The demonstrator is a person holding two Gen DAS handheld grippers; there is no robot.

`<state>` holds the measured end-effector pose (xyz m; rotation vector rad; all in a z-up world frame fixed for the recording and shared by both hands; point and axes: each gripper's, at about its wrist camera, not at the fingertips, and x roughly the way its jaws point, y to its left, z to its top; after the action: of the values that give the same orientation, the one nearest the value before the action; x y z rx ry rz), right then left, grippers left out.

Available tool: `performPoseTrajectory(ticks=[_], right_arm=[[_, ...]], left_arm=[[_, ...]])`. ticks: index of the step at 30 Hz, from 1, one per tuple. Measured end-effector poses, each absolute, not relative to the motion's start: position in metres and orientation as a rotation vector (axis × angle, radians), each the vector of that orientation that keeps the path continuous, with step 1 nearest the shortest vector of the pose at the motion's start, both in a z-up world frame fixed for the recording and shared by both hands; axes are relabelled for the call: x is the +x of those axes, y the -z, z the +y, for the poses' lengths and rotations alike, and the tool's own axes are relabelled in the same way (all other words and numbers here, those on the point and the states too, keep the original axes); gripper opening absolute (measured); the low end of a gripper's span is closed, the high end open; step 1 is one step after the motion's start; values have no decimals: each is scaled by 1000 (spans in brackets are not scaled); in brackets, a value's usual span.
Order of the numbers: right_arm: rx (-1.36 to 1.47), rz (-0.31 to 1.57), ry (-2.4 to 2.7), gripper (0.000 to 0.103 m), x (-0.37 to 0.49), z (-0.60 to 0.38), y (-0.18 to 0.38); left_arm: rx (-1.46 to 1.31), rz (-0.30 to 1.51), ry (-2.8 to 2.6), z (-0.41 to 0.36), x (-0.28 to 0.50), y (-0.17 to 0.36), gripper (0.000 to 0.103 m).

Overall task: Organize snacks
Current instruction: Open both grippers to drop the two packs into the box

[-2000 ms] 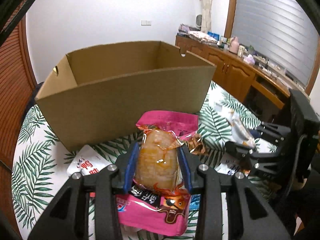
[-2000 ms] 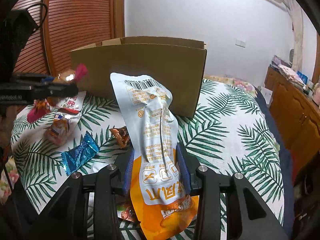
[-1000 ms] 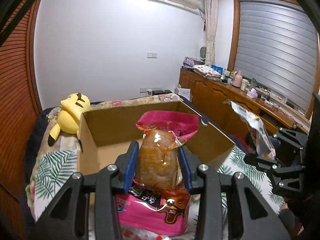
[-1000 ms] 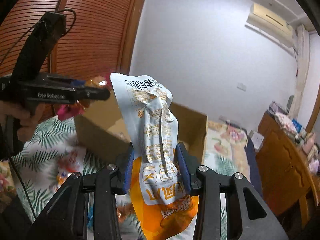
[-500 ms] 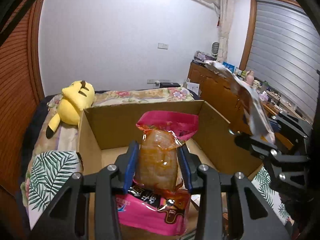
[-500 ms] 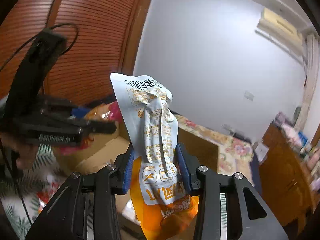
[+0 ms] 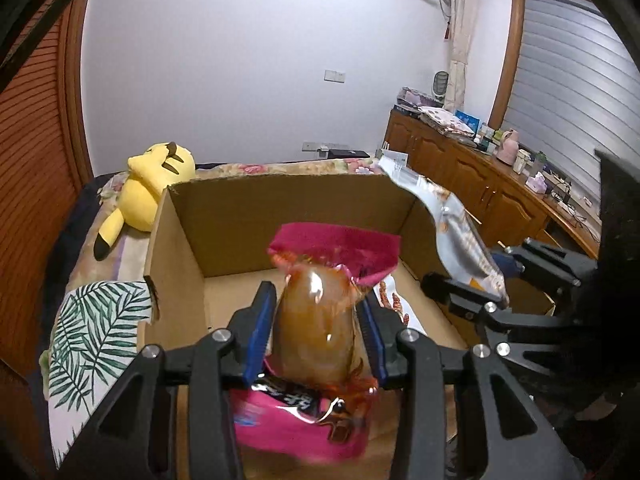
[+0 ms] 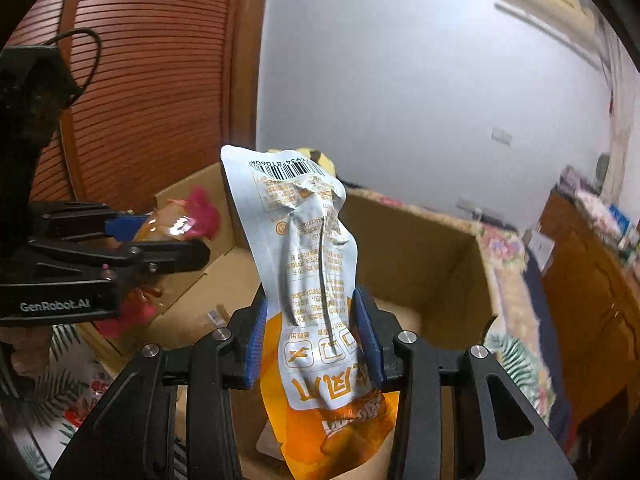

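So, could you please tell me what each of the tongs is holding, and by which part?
The left tongs clamp the pink snack packet across its clear bulging middle. The right tongs clamp the orange-and-white pouch around its lower middle.

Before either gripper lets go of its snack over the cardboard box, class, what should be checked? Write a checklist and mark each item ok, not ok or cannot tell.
1. Left gripper holds the pink snack packet firmly: ok, pads pinch its middle.
2. Right gripper holds the blue and orange pouch: ok, clamped near its lower half.
3. Both snacks are over the open cardboard box: ok, the box floor shows behind each.
4. Box floor has room: ok, only one packet shows on it.
5. Grippers are clear of each other: ok, a gap shows between them.
6. Height above the box floor: cannot tell.
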<state>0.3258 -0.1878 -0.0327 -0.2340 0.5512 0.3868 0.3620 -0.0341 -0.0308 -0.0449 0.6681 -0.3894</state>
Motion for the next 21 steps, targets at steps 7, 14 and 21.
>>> performPoseTrajectory(ticks=[7, 14, 21], right_arm=[[-184, 620, -390, 42, 329, -197, 48], [-137, 653, -403, 51, 330, -202, 48], [-98, 658, -425, 56, 325, -210, 46]], left_arm=[[-34, 681, 379, -36, 359, 37, 43], [-17, 688, 349, -40, 359, 38, 60], [-28, 626, 329, -35, 351, 29, 77]])
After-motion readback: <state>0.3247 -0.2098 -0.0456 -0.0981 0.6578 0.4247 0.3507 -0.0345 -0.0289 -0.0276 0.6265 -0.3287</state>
